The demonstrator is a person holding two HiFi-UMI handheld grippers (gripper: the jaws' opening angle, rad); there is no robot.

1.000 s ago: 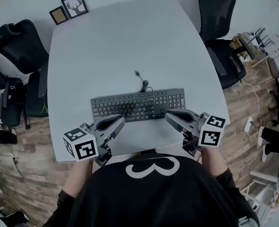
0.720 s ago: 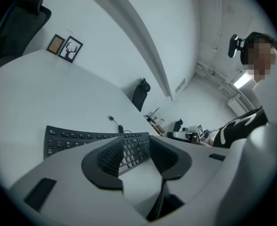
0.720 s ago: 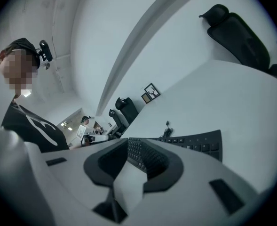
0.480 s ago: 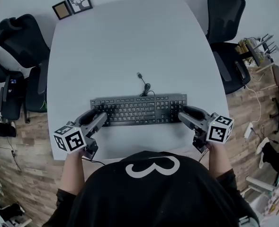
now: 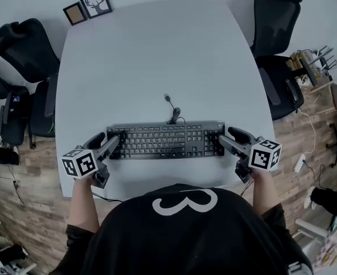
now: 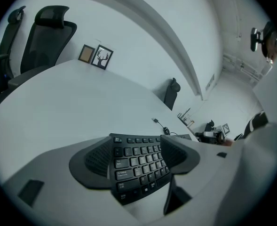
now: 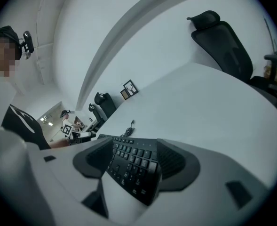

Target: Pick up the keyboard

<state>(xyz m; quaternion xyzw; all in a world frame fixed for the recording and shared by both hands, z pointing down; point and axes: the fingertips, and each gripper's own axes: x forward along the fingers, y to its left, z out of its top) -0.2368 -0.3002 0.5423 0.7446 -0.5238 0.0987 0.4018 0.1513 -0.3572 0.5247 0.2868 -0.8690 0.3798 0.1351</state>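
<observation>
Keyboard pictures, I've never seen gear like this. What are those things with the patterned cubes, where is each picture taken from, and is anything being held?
No robot: a person holds two two-jaw claws; the cubes are part of them. One picture comes from a camera on the person's head, looking down; the other two from cameras riding on the claws. A black keyboard with its cable lies on the white table. The left claw grips its left end, the right claw its right end.
</observation>
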